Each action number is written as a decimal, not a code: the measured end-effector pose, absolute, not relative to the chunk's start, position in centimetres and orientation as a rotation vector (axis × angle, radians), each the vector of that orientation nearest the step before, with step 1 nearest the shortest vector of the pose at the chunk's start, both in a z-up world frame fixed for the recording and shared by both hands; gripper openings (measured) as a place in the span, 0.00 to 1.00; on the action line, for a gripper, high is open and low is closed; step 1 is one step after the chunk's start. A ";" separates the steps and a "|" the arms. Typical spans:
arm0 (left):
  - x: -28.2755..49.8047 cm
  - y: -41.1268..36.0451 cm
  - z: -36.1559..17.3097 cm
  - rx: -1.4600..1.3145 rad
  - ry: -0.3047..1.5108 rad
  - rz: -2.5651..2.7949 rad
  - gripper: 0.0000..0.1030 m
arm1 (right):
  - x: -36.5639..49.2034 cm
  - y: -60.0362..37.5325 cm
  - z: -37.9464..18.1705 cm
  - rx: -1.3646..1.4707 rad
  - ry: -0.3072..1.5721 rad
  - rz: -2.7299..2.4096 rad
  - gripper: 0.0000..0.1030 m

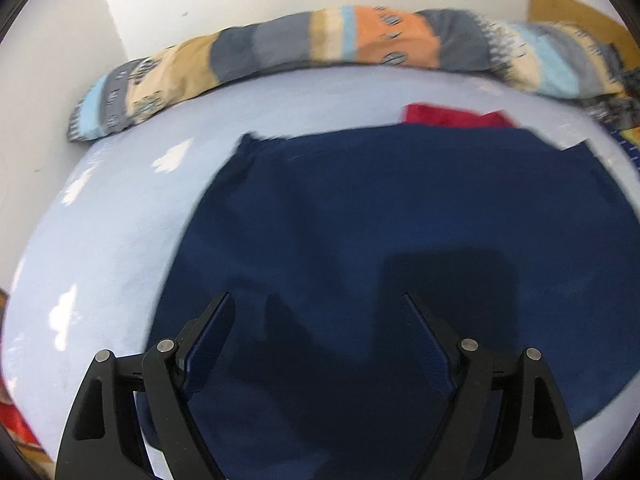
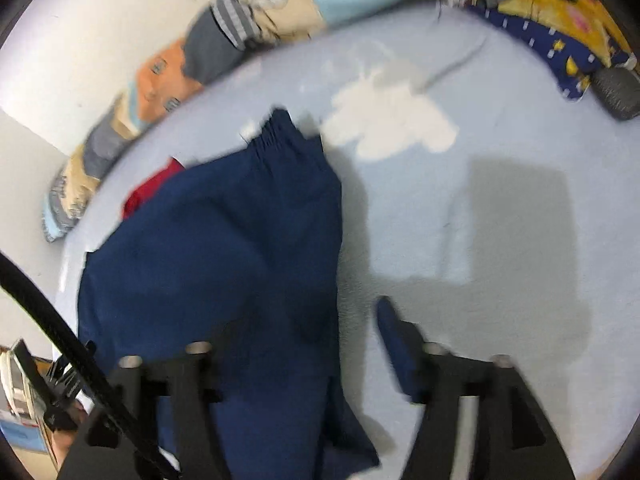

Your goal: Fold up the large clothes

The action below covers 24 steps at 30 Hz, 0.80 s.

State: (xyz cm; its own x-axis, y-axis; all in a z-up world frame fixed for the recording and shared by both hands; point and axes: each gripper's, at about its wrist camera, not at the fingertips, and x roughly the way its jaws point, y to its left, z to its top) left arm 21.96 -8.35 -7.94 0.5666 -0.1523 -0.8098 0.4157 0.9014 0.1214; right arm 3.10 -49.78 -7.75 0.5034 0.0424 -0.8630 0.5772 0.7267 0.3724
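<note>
Bare sheet (image 2: 500, 220) right of garment (image 2: 224, 248); rolled blanket (image 1: 320, 40) borders far edge.

Striped bolster (image 1: 320, 40) along pale-blue sheet (image 1: 120, 240)

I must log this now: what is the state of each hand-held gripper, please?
Left hand-held gripper: open, holding nothing, over the navy garment.
Right hand-held gripper: open, holding nothing.

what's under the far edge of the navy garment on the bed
A red cloth pokes out from under the navy garment, lying on the light blue bedsheet. How far the red piece runs underneath, and what it is, is covered.
</note>
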 end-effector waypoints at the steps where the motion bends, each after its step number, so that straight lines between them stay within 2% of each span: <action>1: 21.6 -9.2 -7.6 0.302 0.912 -0.368 0.81 | 2.4 -49.8 -7.6 0.714 0.999 -0.355 0.73; 7: 19.8 -13.8 -8.7 0.369 0.924 -0.433 0.81 | -1.2 -50.9 -10.4 0.908 1.006 -0.180 0.73; 13: 19.2 -15.6 -9.4 0.407 0.924 -0.445 0.81 | -0.8 -51.4 -13.2 1.056 0.985 -0.083 0.77; 20: 20.0 -14.6 -9.6 0.386 0.938 -0.417 0.81 | 3.1 -48.6 -13.4 0.996 1.006 0.018 0.78; 24: 20.1 -14.4 -9.6 0.384 0.935 -0.411 0.81 | 6.1 -46.2 -13.7 0.901 1.043 0.009 0.82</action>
State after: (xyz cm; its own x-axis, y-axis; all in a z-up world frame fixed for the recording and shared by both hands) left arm 20.06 -14.44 -9.63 0.5283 -0.1713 -0.8316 0.4965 0.8569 0.1389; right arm 6.08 -46.24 -13.69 0.5372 0.4065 -0.7391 0.3934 0.6544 0.6458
